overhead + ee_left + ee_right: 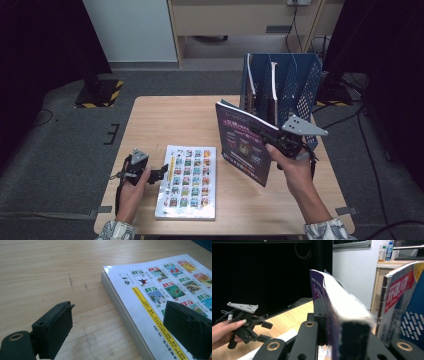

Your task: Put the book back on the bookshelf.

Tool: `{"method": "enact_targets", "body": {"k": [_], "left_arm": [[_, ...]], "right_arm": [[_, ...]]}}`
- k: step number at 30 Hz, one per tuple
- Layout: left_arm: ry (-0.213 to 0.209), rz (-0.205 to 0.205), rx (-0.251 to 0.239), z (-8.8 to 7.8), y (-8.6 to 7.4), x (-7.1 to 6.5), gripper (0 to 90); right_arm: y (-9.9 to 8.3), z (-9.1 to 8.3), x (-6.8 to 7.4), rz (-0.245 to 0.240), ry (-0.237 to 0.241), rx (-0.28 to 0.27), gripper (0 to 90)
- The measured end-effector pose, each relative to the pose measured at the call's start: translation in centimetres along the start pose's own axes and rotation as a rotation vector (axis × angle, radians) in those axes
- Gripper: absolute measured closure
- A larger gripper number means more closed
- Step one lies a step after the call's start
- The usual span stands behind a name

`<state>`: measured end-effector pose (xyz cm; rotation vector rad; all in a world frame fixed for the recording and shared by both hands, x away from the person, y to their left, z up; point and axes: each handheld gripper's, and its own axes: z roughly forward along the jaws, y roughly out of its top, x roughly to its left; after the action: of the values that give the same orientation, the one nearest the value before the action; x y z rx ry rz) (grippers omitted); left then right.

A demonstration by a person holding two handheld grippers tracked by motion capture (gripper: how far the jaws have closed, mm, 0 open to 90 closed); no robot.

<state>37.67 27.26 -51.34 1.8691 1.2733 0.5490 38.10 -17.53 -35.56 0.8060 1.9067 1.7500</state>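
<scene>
On the table's right side, right hand-held gripper (267, 136): clenched on the purple magazine (244, 142), its jaws pinching the cover and pages from either side; in the right gripper view the black jaws (329, 340) grip the lower edge of that magazine.
Purple magazine: held upright and clear of the table (165, 120), cover facing the person's left, tilted slightly; it stands just in front of the blue file rack (295, 85).
Blue file rack: at the table's far right corner, upright, with perforated dividers; thin white-edged booklets stand in its slots, and in the right gripper view a red-titled magazine (398, 290) leans in it, close beside the held one.
Left hand-held gripper (161, 173): released, jaws standing wide apart with nothing pressed between them; it rests low at the left edge of the white catalogue (187, 181).
White catalogue: lying flat on the table, near the person's edge, its cover printed with rows of small coloured pictures and a yellow strip down the spine side; in the left gripper view one jaw hangs over the bare wood and the other over the cover (160, 290).
Hands: the left hand (131, 192) grips its tool beside the catalogue; the right hand (295, 170) holds its tool raised, well apart from the left.
</scene>
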Motion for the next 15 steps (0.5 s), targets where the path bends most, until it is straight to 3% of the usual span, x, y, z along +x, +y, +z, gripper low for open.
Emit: {"method": "enact_targets", "body": {"k": [15], "left_arm": [[0.006,0.006,0.006,0.0,-0.1,0.1,8.0]], "right_arm": [[-0.4,-1.9,-1.0,0.001,-0.027,0.001,84.0]]}}
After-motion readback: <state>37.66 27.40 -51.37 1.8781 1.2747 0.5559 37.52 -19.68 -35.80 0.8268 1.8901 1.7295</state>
